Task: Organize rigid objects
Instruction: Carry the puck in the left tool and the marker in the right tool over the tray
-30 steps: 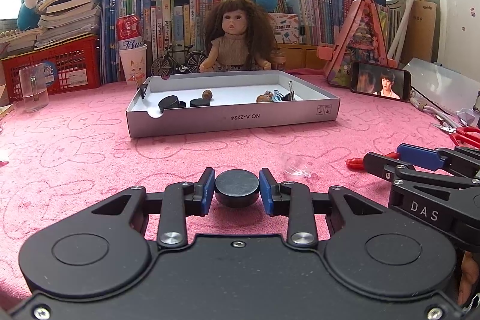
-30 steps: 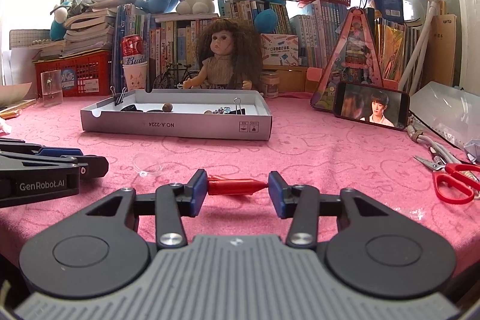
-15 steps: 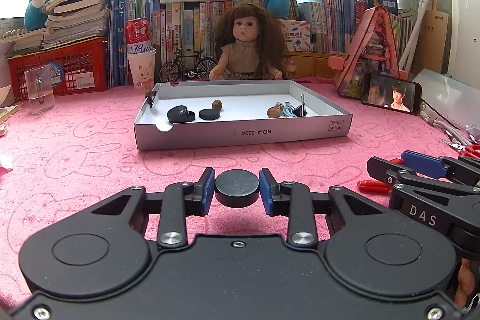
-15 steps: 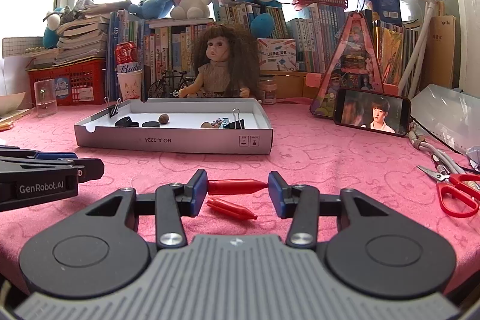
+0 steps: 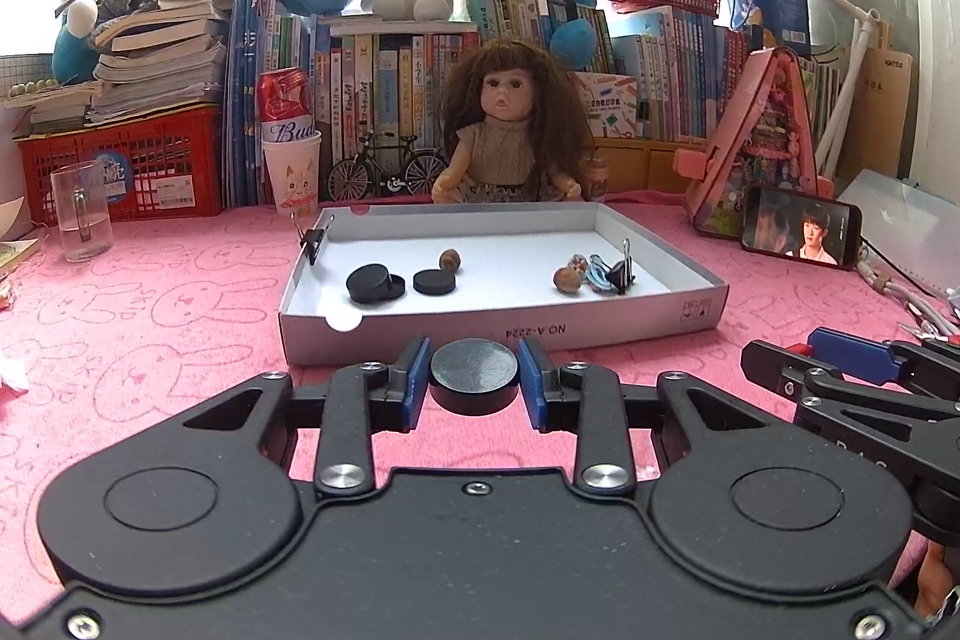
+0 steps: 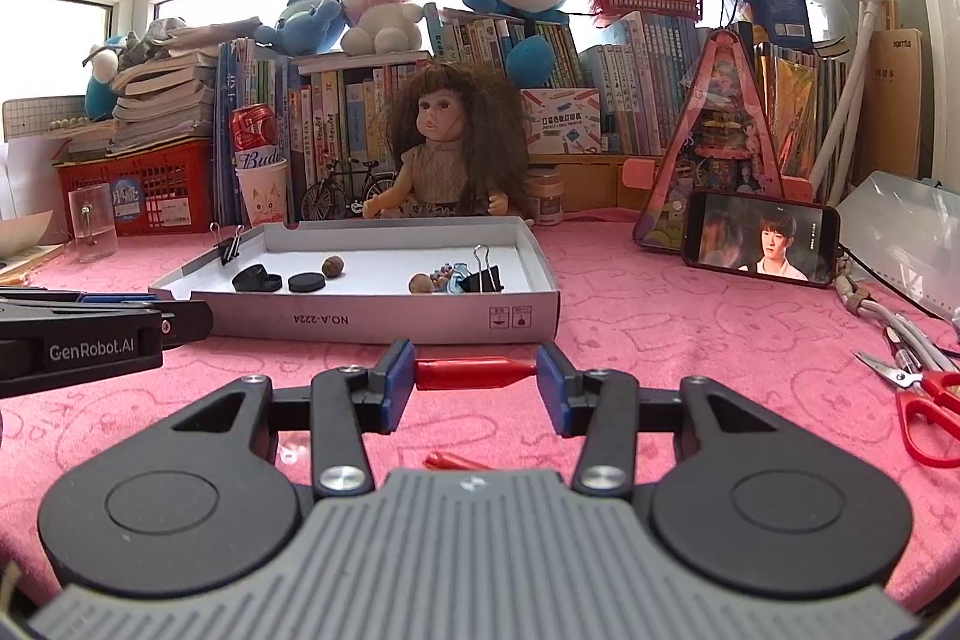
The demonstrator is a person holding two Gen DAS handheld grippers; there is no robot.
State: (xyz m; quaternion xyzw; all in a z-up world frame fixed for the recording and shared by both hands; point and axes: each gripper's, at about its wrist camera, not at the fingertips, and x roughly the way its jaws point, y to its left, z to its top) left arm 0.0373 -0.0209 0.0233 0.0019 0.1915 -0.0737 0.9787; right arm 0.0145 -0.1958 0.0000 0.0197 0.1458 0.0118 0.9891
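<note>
My left gripper (image 5: 474, 381) is shut on a black round disc (image 5: 474, 370), held above the pink cloth just in front of the white box tray (image 5: 498, 325). My right gripper (image 6: 476, 375) is shut on a red pointed plastic piece (image 6: 474, 373), held crosswise between the pads, in front of the tray (image 6: 384, 325). Inside the tray lie black discs (image 5: 375, 283), two brown nuts (image 5: 449, 259), a bead cluster and binder clips (image 5: 621, 274). A second red piece (image 6: 447, 460) lies on the cloth below my right gripper.
A doll (image 5: 510, 124) sits behind the tray before rows of books. A glass mug (image 5: 81, 211) stands at far left. A phone (image 6: 759, 238) leans at right, with red scissors (image 6: 924, 403) and cables beside it. A small clear piece (image 6: 288, 454) lies on the cloth.
Both grippers have lifted their objects off the cloth and moved closer to the tray. The second red piece has dropped lower in the right wrist view.
</note>
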